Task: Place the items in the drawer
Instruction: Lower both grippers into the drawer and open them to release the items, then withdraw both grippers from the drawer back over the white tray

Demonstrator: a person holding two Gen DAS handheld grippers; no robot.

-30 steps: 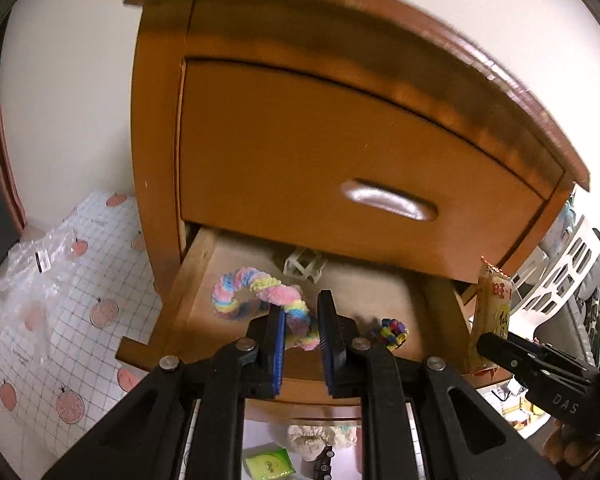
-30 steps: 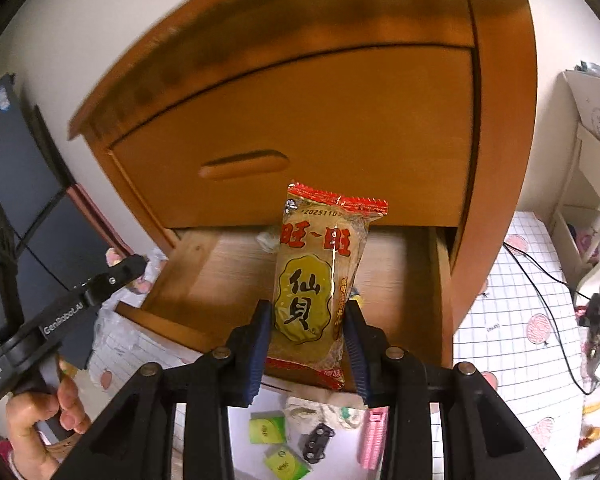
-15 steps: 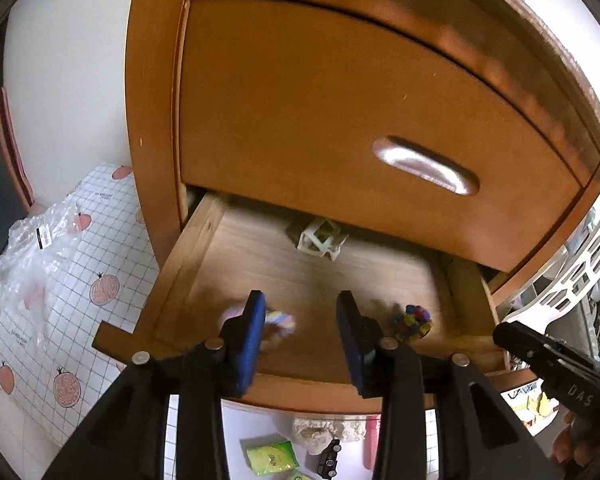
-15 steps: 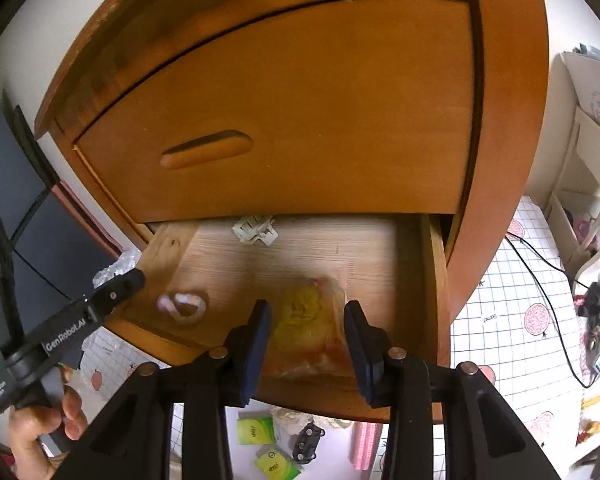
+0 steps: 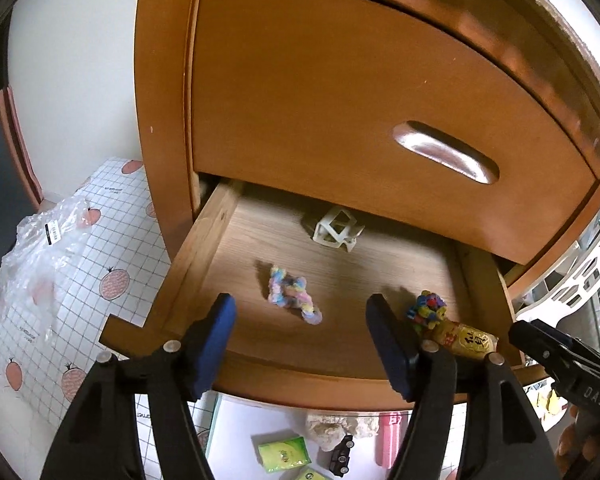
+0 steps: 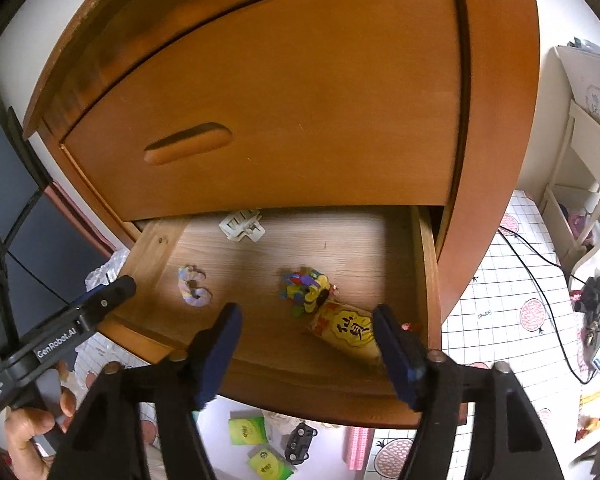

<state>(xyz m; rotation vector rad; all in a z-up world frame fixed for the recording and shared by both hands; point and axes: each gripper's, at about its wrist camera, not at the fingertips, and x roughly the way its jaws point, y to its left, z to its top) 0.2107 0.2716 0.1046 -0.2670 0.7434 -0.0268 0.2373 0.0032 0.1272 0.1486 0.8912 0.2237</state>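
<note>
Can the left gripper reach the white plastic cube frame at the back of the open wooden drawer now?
Probably yes: the left gripper is opening and empty; the white plastic cube frame lies uncovered, though close under the upper drawer front.

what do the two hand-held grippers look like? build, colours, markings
Both alike: black plastic frames with silver pivot screws and dark blue finger pads. Left hand-held gripper carries white "GenRobot.AI" lettering on its side; right hand-held gripper shows "DAS". No cables or sleeves visible.
</note>
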